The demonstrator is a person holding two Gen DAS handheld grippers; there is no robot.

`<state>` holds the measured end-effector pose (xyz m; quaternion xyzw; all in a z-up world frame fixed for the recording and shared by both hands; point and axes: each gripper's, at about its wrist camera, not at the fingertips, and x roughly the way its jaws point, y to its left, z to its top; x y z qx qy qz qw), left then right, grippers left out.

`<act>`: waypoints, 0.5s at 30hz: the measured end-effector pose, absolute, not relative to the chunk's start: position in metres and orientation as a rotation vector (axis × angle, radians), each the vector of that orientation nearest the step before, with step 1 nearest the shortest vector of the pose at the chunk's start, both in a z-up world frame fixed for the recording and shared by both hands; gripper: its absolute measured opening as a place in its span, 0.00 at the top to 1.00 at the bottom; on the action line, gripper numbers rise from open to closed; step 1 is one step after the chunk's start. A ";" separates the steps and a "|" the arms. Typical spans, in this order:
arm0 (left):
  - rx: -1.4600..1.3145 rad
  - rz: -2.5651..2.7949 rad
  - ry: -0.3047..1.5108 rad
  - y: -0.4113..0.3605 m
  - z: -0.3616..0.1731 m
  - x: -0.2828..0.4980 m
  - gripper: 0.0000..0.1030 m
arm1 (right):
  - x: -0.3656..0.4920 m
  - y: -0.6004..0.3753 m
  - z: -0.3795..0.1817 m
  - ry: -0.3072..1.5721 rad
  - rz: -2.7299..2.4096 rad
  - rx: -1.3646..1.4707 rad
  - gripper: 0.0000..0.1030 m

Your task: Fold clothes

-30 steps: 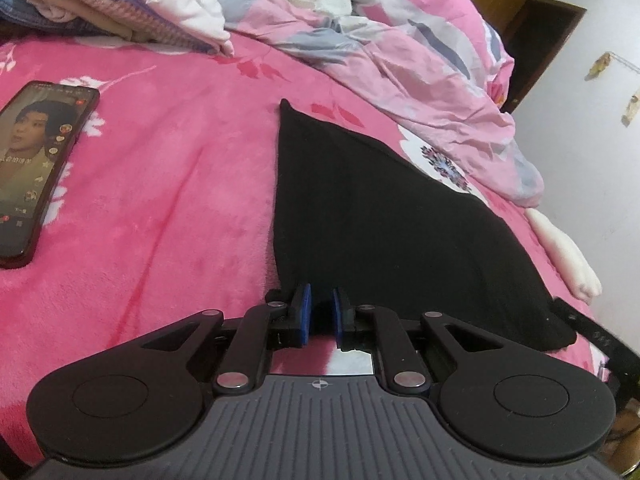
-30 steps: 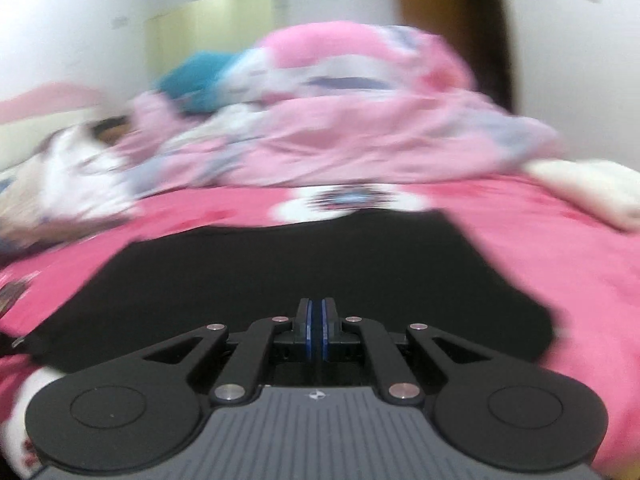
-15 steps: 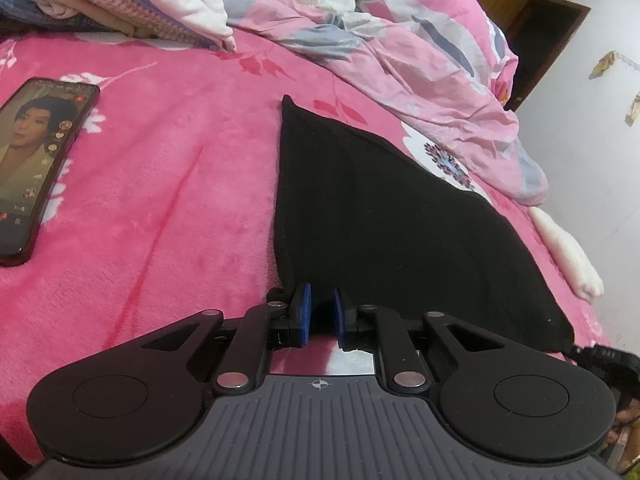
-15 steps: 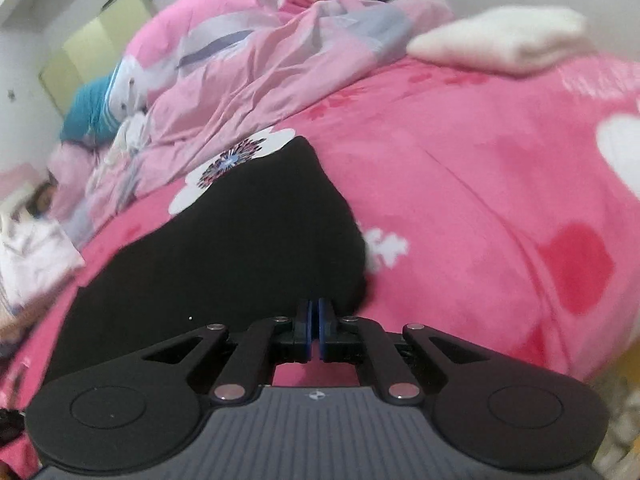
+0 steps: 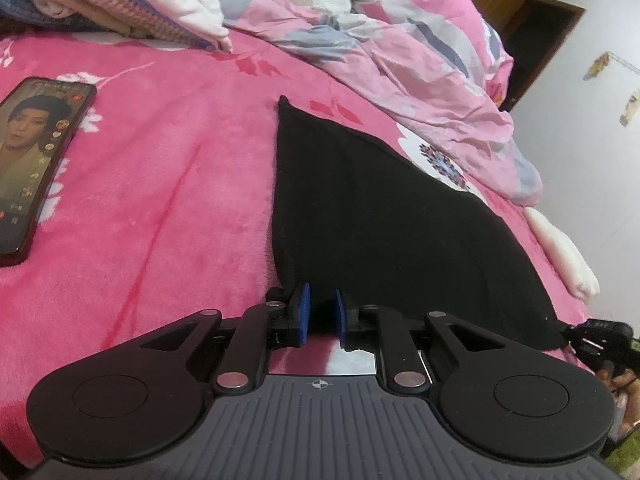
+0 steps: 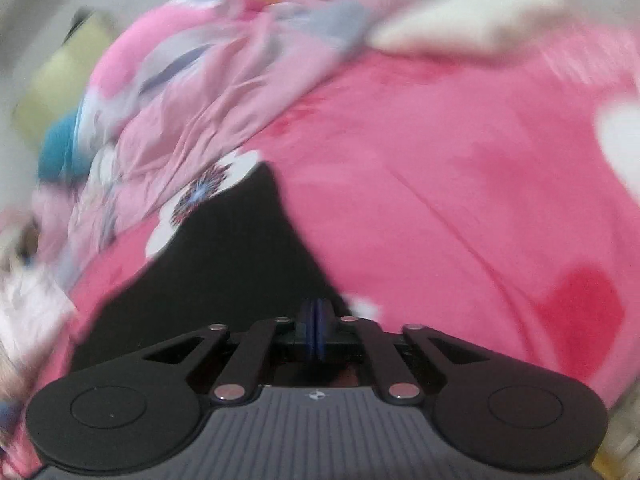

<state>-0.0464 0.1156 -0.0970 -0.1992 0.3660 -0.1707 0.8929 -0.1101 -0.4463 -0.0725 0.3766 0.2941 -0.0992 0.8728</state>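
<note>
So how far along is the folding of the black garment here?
Done: the black garment lies flat on the pink blanket, apparently already folded. In hand: the left gripper is opening at its near edge; the right gripper is shut at its other corner, grip unclear. Left: further folds.

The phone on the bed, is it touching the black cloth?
Apart. The left wrist view shows the phone far left of the black cloth, bare pink blanket between them.
</note>
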 end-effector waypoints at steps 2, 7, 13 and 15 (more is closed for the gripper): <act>-0.402 -0.363 0.753 0.115 -0.097 -0.047 0.84 | -0.121 -0.459 -0.073 0.584 -0.211 0.881 1.00; -0.399 -0.364 0.748 0.115 -0.097 -0.049 0.83 | -0.099 -0.450 -0.055 0.533 -0.112 0.893 0.99; -0.344 -0.364 0.735 0.109 -0.095 -0.051 0.82 | -0.062 -0.470 -0.086 0.597 -0.170 0.947 1.00; -0.320 -0.367 0.730 0.106 -0.095 -0.052 0.81 | -0.068 -0.478 -0.083 0.571 -0.217 0.954 1.00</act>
